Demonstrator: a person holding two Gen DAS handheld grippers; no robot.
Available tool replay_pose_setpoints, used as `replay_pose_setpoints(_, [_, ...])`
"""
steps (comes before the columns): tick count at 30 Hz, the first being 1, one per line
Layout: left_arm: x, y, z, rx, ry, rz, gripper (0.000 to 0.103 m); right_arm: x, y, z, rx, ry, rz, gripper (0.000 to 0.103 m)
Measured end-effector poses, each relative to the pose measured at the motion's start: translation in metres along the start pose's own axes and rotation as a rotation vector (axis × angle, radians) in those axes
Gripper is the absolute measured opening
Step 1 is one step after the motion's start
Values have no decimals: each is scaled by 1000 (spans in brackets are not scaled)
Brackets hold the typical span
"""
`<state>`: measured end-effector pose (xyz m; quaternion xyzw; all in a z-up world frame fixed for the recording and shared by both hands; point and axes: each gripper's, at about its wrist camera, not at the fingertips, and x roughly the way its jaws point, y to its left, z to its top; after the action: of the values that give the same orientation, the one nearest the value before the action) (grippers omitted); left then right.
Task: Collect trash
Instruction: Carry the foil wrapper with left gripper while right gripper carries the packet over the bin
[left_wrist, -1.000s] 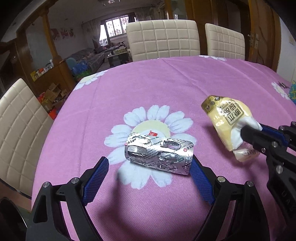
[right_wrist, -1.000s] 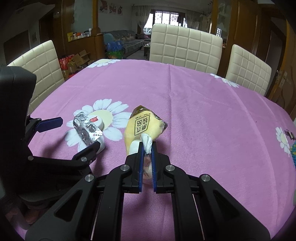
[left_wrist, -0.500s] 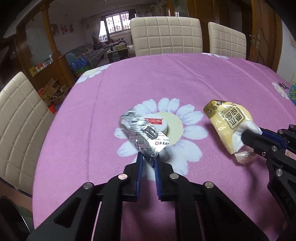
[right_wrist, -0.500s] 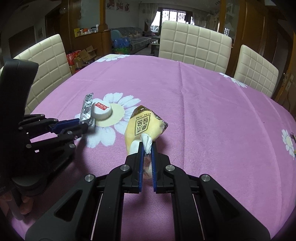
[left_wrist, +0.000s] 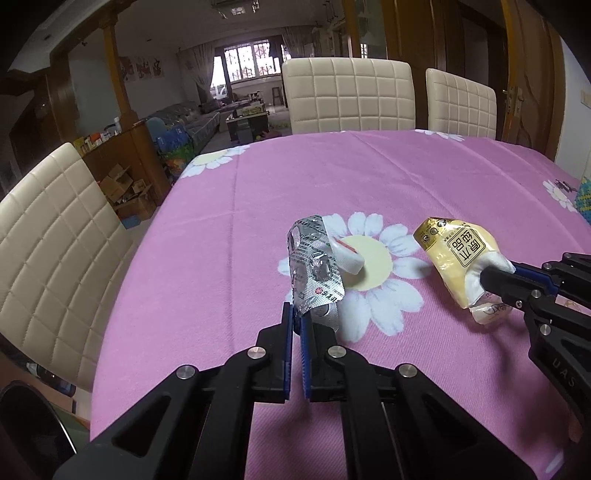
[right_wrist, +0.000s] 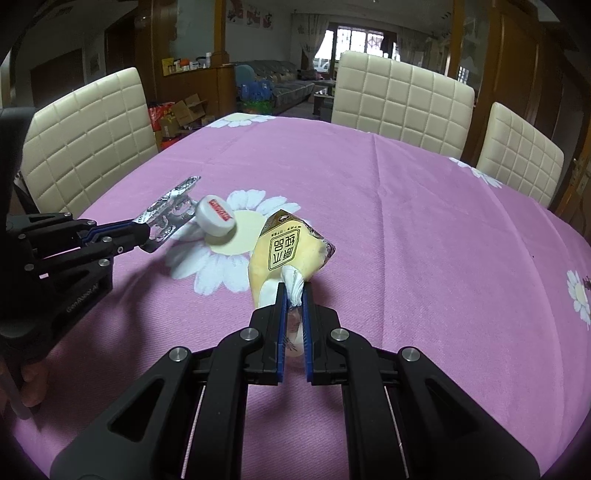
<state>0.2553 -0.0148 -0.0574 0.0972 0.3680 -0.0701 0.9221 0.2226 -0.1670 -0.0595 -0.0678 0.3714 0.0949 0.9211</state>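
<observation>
My left gripper (left_wrist: 297, 319) is shut on the edge of a silver foil blister pack (left_wrist: 314, 269) and holds it above the pink tablecloth; the gripper also shows in the right wrist view (right_wrist: 147, 236) with the pack (right_wrist: 170, 206). A white bottle cap with a red label (right_wrist: 215, 219) lies on a daisy print just behind the pack, also seen in the left wrist view (left_wrist: 347, 256). My right gripper (right_wrist: 293, 299) is shut on the white twisted end of a yellow snack wrapper (right_wrist: 286, 254), which also shows in the left wrist view (left_wrist: 458, 262).
The round table (left_wrist: 406, 177) carries a pink cloth with daisy prints. Cream padded chairs stand at the left (left_wrist: 55, 236) and far side (left_wrist: 349, 96), (left_wrist: 460, 103). A colourful object (left_wrist: 583, 199) sits at the table's right edge. A living room lies beyond.
My left gripper closed on the foil blister pack and lifted it off the table, tilting it upright. The white cap beneath it came into view. The right gripper kept holding the yellow wrapper.
</observation>
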Motion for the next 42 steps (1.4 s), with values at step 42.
replay_pose_setpoints(42, [-95,66,-62,-51,-140,60,4,-45,73,4,-122,-106,228,8])
